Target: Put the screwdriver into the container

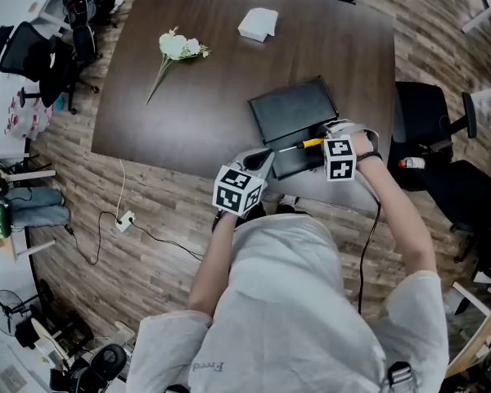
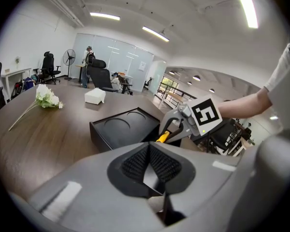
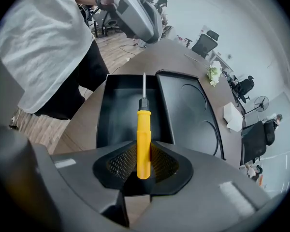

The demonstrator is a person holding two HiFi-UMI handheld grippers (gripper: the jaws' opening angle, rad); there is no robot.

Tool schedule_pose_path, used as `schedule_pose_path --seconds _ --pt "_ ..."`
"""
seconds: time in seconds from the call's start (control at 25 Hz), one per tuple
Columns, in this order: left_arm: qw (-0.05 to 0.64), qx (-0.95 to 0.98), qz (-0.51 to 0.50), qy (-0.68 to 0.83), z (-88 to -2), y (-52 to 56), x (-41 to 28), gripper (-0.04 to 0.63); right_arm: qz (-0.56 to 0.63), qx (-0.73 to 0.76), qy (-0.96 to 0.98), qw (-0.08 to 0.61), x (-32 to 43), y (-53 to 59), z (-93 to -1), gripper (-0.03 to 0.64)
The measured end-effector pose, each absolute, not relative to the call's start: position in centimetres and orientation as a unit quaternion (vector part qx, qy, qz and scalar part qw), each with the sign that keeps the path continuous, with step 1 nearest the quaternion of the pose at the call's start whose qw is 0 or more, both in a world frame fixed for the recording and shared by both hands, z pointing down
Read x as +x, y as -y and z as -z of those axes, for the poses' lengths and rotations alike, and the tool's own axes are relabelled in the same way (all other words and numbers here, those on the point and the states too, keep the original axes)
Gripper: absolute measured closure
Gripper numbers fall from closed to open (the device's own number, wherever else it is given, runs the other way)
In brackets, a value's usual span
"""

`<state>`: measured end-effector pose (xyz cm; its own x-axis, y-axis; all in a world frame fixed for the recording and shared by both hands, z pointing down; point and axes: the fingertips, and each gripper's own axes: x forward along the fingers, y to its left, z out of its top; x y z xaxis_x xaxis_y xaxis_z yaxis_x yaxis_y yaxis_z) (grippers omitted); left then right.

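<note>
Ideally, right hand-held gripper [image 3: 144,166], clamped on the screwdriver [image 3: 143,134], lowers it flat into the container [image 3: 116,115]; left hand-held gripper [image 2: 152,166] closed, empty.

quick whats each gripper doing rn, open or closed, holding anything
left gripper: closed, empty
right gripper: closed on the yellow-handled metal-shaft screwdriver

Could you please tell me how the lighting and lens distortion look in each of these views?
Head view: even light, table edges bowed by the wide lens. Left gripper view: strong fisheye, ceiling strip lights blown out. Right gripper view: dark rounded corners, screwdriver handle sharp, far room washed pale.
</note>
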<state>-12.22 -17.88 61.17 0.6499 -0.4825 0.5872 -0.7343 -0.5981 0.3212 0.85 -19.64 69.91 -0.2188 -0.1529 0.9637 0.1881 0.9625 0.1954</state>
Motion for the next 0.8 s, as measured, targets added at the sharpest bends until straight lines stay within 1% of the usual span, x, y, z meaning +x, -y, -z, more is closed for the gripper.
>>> schedule_pose_path --seconds 0.4,0.8 --pt "0.299 0.859 -0.211 0.357 -61.8 17.3 -12.5 0.541 0.141 -0.027 0.753 0.642 0.5 19.1 -72.1 0.537" --pt "0.302 0.853 -0.208 0.371 -62.0 17.2 -13.7 0.541 0.152 -0.035 0.739 0.655 0.1 19.4 -73.2 0.537"
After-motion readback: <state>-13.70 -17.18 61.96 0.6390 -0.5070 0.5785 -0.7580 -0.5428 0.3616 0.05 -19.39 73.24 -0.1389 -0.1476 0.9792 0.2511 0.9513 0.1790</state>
